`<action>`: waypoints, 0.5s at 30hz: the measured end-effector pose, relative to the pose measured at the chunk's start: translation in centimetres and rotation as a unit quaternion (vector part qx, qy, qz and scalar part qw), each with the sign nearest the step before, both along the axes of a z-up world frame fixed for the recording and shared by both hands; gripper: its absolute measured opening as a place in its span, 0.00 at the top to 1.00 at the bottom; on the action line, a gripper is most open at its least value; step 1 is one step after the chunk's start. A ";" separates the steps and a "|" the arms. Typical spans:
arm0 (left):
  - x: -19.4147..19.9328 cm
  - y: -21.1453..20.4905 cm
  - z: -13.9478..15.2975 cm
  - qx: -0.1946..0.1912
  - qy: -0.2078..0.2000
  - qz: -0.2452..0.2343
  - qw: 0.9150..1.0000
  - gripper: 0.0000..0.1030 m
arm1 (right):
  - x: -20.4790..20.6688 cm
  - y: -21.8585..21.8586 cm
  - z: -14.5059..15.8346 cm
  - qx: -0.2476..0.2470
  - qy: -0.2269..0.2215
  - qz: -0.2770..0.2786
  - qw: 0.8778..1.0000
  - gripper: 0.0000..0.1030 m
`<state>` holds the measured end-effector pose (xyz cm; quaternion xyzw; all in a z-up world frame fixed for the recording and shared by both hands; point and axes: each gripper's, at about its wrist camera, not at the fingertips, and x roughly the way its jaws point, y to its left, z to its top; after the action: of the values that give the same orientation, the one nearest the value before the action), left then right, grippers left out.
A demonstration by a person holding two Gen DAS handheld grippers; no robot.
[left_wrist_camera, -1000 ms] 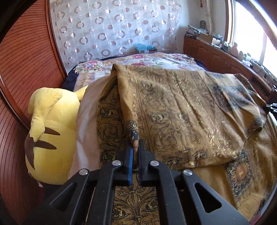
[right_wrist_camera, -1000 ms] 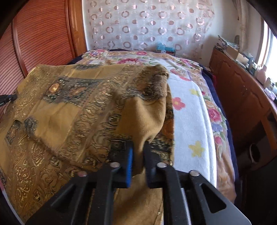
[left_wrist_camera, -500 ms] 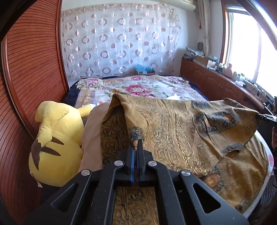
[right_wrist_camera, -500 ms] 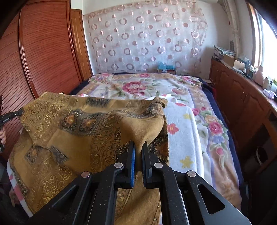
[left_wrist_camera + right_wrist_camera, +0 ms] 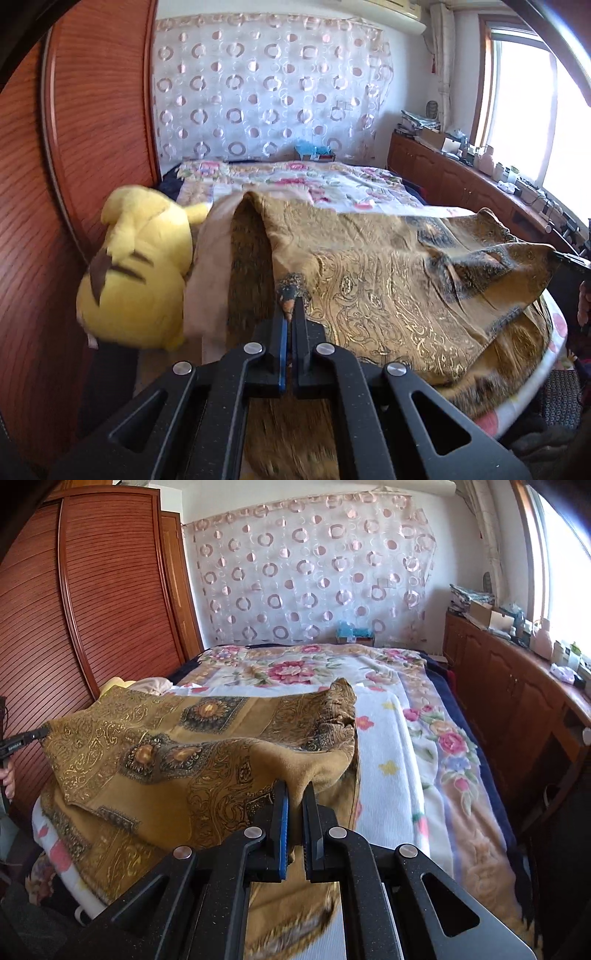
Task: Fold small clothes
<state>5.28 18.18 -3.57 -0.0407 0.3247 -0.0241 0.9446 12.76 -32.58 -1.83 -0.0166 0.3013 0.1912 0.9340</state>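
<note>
Both grippers have pulled back toward the foot of the bed and risen since the earlier frames; more of the curtain and the wall now shows, and the gold patterned cloth (image 5: 388,288) has been drawn back with them.

Left gripper (image 5: 290,325): fingers (image 5: 277,339) pressed together, pinching a dark-edged corner of the cloth. Right gripper (image 5: 295,805): fingers (image 5: 282,819) nearly closed, pinching a bunched edge of the same cloth, which hangs down below them.

Cloth: doubled over itself, its upper layer held up between the two grips, its lower layer lying on the near end of the bed (image 5: 399,775) and drooping over the foot edge. Its fold ridge lies across the bed, ahead of both grippers.

Yellow plush toy (image 5: 136,269): on the bed's left side against the wooden wardrobe (image 5: 74,147), just beside a pale pillow (image 5: 210,266) that touches the cloth's left edge.

Floral bedspread (image 5: 295,664): uncovered beyond the cloth, up to the ringed curtain (image 5: 314,572).

Wooden cabinet (image 5: 517,686): along the right, under the window, cluttered on top.
</note>
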 end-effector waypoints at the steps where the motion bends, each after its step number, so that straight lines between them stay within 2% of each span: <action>1: -0.6 0.0 -0.4 -0.005 0.003 0.002 1.000 0.98 | -0.4 -0.2 0.0 0.000 0.004 0.000 1.000 0.94; 8: -3.3 0.4 -2.5 -0.028 0.023 0.016 0.999 0.98 | -2.4 -1.4 -0.7 -0.003 0.025 -0.011 1.000 0.94; 11: -4.3 0.8 -1.6 -0.037 0.015 0.016 0.999 0.98 | -3.2 -1.6 0.8 0.003 0.017 -0.014 1.000 0.94; 15: -5.0 0.6 0.0 -0.028 -0.001 0.015 0.999 0.98 | -4.2 -1.4 2.3 0.012 0.005 -0.005 1.000 0.94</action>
<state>0.30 18.81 -3.54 -0.0722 0.3227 -0.0188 0.9435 8.56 -33.99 0.45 -0.0027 0.3041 0.1903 0.9334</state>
